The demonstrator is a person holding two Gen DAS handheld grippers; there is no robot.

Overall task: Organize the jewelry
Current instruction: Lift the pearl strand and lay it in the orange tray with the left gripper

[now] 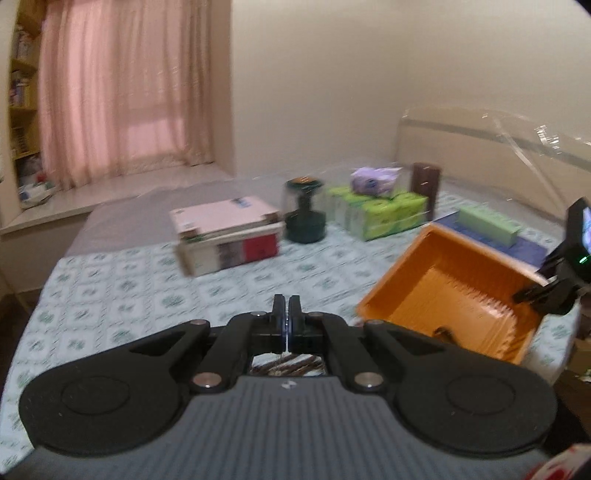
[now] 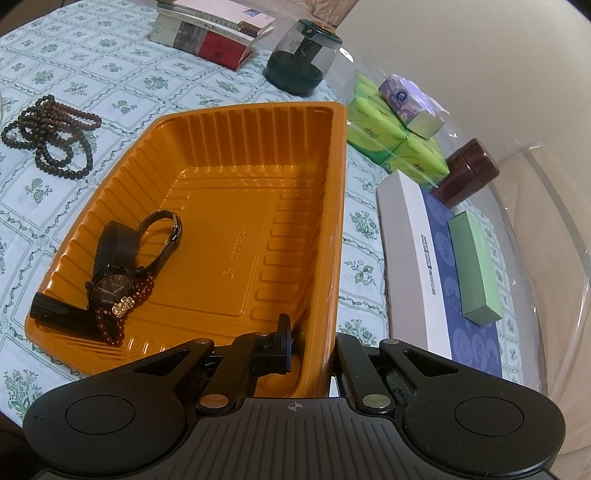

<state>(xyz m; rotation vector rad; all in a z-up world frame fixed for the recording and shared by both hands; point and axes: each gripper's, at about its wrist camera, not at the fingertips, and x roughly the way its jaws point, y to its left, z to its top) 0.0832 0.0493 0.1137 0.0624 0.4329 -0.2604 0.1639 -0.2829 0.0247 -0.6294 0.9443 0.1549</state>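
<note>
My left gripper [image 1: 286, 310] is shut, its fingers pressed together with nothing visible between them, high above the patterned cloth. Through the gap beneath it I glimpse brown prayer beads [image 1: 284, 363]. In the right wrist view these dark bead strands [image 2: 48, 136] lie in a heap on the cloth, left of the orange tray [image 2: 258, 110]. My right gripper [image 2: 312, 332] is shut on the tray's near right wall, one finger inside and one outside. A black watch [image 2: 110, 290], a red bead bracelet [image 2: 110, 328] with a gold charm and a black tube [image 2: 48, 310] lie in the tray's near left corner.
At the back stand stacked books [image 2: 214, 33], a glass jar [image 2: 299, 59] with a dark green base, green tissue packs [image 2: 399, 144] under a purple pack [image 2: 402, 96], and a brown canister [image 2: 465, 170]. Right of the tray lie a white-and-blue box [image 2: 424, 266] and a green box [image 2: 472, 266].
</note>
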